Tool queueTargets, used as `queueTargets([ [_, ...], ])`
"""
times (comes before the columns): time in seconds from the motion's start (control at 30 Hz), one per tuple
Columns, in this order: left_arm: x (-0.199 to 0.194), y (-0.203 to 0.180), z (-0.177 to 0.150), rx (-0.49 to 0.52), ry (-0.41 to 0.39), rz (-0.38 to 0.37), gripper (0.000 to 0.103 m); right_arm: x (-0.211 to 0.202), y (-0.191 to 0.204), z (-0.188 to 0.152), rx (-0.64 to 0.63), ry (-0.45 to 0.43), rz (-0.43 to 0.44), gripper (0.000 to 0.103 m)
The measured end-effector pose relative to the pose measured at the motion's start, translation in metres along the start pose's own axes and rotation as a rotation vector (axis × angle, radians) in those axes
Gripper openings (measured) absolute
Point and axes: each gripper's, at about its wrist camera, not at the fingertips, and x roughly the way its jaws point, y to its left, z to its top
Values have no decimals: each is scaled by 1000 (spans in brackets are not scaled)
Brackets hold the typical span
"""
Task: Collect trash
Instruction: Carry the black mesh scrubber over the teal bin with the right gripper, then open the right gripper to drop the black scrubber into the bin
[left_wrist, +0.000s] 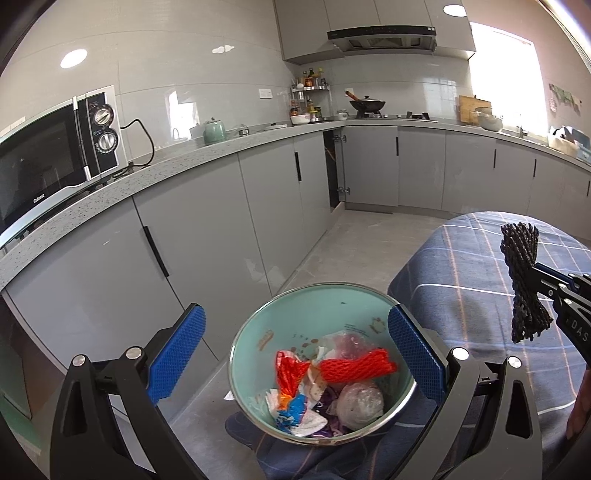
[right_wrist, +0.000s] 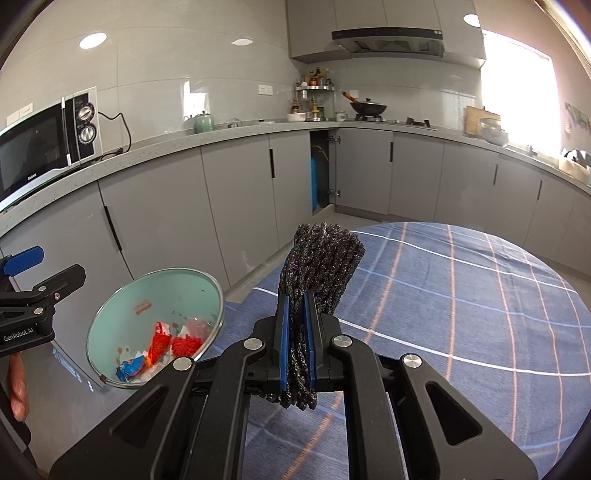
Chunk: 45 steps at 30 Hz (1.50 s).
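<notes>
Left hand-held gripper: jaws spread wide either side of the teal bin, its right blue pad at the bin's right rim and its left pad apart from it. The frames do not settle whether the pad merely flanks the rim or steadies it; nothing is pinched between the pads.
Teal bin: the landmark; it stands off the edge of the plaid tablecloth, mouth tipped toward the cameras, probably so that dropped pieces land inside.
Contents of bin: an orange foam net, a crumpled clear plastic bag and printed wrappers lie at the bottom, so collecting is well under way.
Black foam net: right of the bin and above the cloth, held upright and clear of the worktop, apparently ready to carry across.
Right hand-held gripper: closed tight on the black foam net's lower half, squeezing it thin.
Plaid tablecloth: right of the bin, bare of trash in the part shown.
Next, as I judge it: travel left over the rim, then release.
</notes>
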Motion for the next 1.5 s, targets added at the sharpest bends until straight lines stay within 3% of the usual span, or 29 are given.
queueTargets([
  [0.77,7,53,-5,-36,2,143,97,24,54,18,-83,-7,101,9],
  [1.5,14,72,-5,-62,17,190,97,41,95,20,-176,17,203,11],
])
